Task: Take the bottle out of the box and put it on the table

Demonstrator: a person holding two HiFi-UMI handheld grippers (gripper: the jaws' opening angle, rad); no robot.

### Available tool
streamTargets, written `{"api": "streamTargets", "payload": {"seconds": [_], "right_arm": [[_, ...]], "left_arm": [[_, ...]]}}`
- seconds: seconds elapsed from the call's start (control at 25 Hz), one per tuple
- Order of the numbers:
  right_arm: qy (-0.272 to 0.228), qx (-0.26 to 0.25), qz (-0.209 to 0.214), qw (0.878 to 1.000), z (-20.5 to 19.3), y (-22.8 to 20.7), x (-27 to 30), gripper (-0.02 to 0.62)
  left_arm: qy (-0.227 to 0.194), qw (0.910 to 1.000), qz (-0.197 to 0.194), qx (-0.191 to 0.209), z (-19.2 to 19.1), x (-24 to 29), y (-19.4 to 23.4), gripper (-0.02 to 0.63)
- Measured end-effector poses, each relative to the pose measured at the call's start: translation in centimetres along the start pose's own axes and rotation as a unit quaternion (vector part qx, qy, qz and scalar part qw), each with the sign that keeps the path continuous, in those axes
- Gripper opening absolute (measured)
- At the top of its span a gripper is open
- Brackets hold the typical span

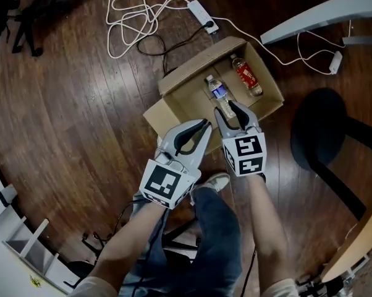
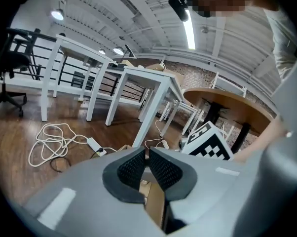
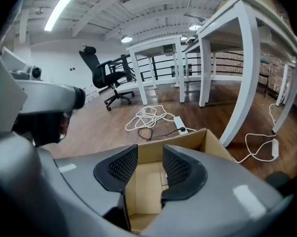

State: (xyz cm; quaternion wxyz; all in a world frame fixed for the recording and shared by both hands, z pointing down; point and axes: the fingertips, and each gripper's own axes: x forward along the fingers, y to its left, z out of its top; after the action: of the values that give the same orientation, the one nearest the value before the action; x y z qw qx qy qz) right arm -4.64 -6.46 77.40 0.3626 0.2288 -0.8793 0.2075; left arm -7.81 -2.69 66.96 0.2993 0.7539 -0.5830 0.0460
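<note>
An open cardboard box (image 1: pixel 173 82) stands on the wooden floor. Inside it lie a clear bottle with a blue label (image 1: pixel 218 91) and a bottle with a red label (image 1: pixel 246 76). My right gripper (image 1: pixel 229 109) hangs over the box's near edge, just short of the blue-label bottle. It is open (image 3: pixel 150 159) with only the box's inside (image 3: pixel 143 191) showing in the gap. My left gripper (image 1: pixel 206 124) is beside it at the box's near edge. Its pads (image 2: pixel 138 164) almost meet, and nothing is between them.
A white power strip (image 1: pixel 201 8) with a coiled cable lies on the floor beyond the box. A black stool (image 1: pixel 325 129) stands to the right, and a white table leg (image 1: pixel 322 17) is at top right. The person's shoe (image 1: pixel 215 181) is near the box. An office chair (image 3: pixel 106 75) stands farther off.
</note>
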Motion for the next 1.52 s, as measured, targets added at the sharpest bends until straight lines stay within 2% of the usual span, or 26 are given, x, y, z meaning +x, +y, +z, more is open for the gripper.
{"api": "streamTargets", "payload": {"seconds": [0.4,0.72,0.84,1.0,1.16,1.4,1.52], "right_arm": [[0.088,-0.016,0.005,0.996,-11.5,-2.3,12.4,0.195],[0.179,-0.045,-0.016,0.983,-18.7,-5.7,19.2,0.232],[0.196,-0.052,-0.041,0.978,-19.6,-7.4,20.7,0.252],[0.218,-0.075,-0.055,0.972,-21.0,-9.1,21.6,0.279],[0.240,-0.084,-0.058,0.965,-21.7,-10.9,22.6,0.360],[0.276,-0.123,-0.089,0.949,-22.4,-13.1,23.8,0.343],[0.292,-0.112,-0.084,0.946,-23.5,-13.7,25.0,0.313]], "left_arm": [[0.034,0.9992,-0.019,-0.013,-9.7,3.1,5.2,-0.002],[0.056,0.9965,-0.060,-0.014,-14.2,4.0,7.3,-0.002],[0.048,0.9965,-0.064,-0.026,-14.8,4.7,7.9,-0.002],[0.040,0.9959,-0.079,-0.017,-15.3,5.4,7.8,-0.002],[0.043,0.9948,-0.091,-0.016,-15.7,6.0,7.8,-0.002],[0.056,0.9940,-0.093,-0.012,-16.6,6.0,8.0,-0.002],[0.063,0.9936,-0.092,-0.010,-17.2,6.0,8.1,-0.002]]}}
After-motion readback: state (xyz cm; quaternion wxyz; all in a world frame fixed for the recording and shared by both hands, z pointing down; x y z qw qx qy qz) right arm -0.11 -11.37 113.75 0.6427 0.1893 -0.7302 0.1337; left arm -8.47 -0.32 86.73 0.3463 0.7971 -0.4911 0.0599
